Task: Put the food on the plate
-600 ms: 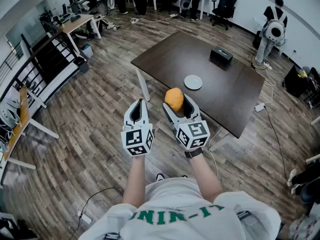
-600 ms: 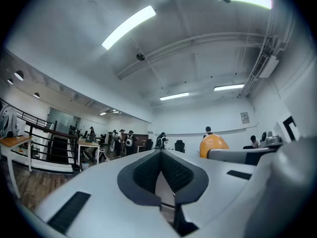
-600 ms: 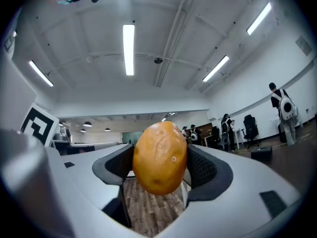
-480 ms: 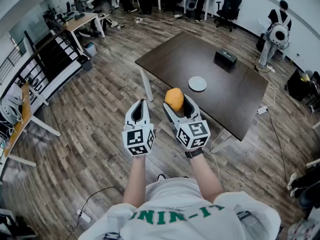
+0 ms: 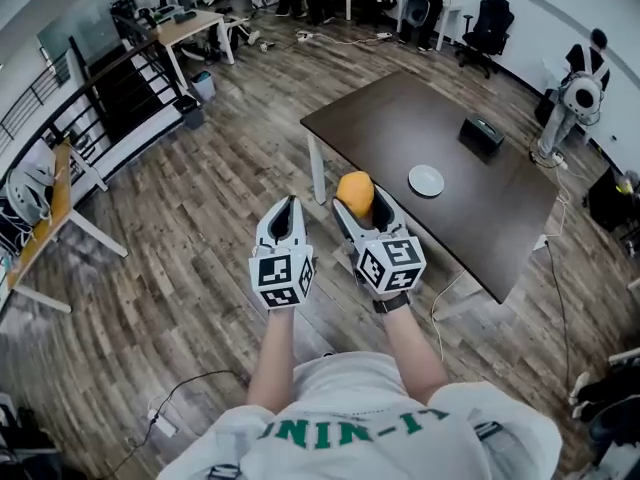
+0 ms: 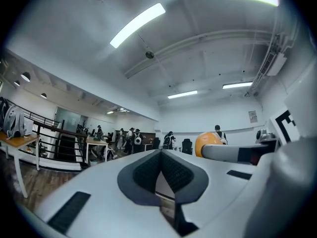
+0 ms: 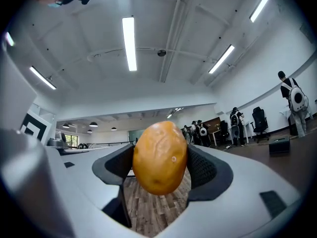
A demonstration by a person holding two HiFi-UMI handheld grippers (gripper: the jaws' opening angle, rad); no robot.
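The food is a smooth orange-yellow lump, potato-shaped. My right gripper is shut on it, held in the air near the dark table's near corner; its pads press both sides of the food in the right gripper view. Beside it, my left gripper is shut with nothing between its jaws, which meet in the left gripper view. From there the food shows at the right. A small white plate lies on the dark brown table, beyond the right gripper.
A black box sits on the table's far part. Wood floor lies under both grippers. Stair railings and a desk stand at the left, a wooden bench at the far left. People and office chairs are at the back.
In the head view the table and plate have slid to the right and slightly down. Both grippers keep their pose, the right one still holding the food.
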